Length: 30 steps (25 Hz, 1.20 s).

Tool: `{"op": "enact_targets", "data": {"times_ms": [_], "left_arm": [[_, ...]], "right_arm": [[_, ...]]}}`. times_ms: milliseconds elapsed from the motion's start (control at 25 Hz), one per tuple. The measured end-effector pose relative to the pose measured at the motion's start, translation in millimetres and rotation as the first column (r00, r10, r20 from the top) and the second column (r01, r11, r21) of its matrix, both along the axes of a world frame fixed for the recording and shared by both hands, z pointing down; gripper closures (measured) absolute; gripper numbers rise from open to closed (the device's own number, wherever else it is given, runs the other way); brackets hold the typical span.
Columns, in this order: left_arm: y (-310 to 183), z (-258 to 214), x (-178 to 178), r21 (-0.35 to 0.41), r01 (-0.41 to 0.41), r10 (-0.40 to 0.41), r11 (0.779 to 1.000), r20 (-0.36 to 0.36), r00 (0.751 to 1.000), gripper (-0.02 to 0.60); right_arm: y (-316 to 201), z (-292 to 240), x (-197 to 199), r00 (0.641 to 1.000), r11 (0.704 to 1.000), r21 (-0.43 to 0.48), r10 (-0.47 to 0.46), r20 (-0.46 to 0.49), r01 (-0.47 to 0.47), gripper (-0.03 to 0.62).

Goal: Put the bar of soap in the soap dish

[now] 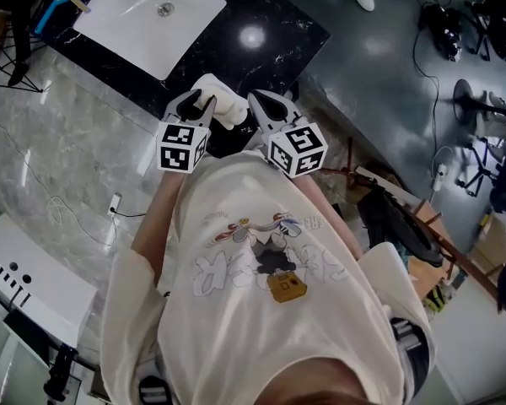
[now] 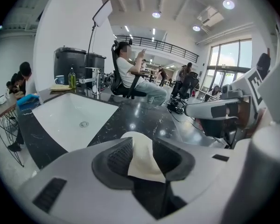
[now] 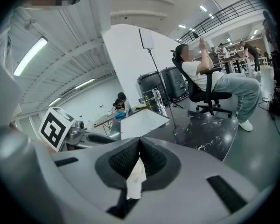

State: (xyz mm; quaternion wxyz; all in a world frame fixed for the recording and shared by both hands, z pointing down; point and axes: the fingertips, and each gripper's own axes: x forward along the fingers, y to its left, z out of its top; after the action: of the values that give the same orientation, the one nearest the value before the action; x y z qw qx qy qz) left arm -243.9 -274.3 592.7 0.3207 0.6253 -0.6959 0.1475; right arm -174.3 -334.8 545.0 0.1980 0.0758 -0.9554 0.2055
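A cream-white bar of soap (image 1: 224, 102), seemingly still in a paper wrap, hangs in the air between my two grippers, in front of the black counter (image 1: 270, 36). My left gripper (image 1: 199, 101) is shut on it from the left; in the left gripper view the bar (image 2: 142, 160) fills the gap between both pads. My right gripper (image 1: 266, 101) is shut on a thin white flap of the wrap (image 3: 135, 180), pinched flat between its jaws. In the left gripper view the right gripper (image 2: 224, 113) shows at the right. I see no soap dish that I can tell for sure.
A white rectangular sink (image 1: 148, 19) is set into the counter's left part. A blue object (image 1: 55, 5) lies at the far left end. Cables and a socket strip (image 1: 114, 205) lie on the grey floor. A person on an office chair (image 2: 130, 76) sits beyond the counter.
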Motion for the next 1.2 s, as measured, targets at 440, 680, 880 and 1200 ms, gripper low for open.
{"op": "enact_targets", "data": {"times_ms": [440, 680, 880, 1200], "left_arm": [[15, -39, -6, 0.132, 0.162, -0.158, 0.978, -0.042, 0.987, 0.522], [30, -51, 6, 0.147, 0.261, -0.252, 0.954, -0.075, 0.965, 0.574], [31, -64, 29, 0.189, 0.293, -0.283, 0.937, -0.082, 0.956, 0.575], [39, -63, 68, 0.143, 0.330, -0.320, 0.933, -0.092, 0.943, 0.575]], "right_arm": [[4, -5, 0, 1.000, 0.999, 0.032, -0.024, 0.007, 0.023, 0.588], [10, -13, 10, 0.999, 0.997, 0.067, -0.040, 0.011, 0.039, 0.588], [13, -17, 30, 0.999, 0.995, 0.088, -0.048, 0.014, 0.046, 0.588], [22, -15, 55, 0.996, 0.994, 0.071, -0.087, 0.016, 0.086, 0.588]]}}
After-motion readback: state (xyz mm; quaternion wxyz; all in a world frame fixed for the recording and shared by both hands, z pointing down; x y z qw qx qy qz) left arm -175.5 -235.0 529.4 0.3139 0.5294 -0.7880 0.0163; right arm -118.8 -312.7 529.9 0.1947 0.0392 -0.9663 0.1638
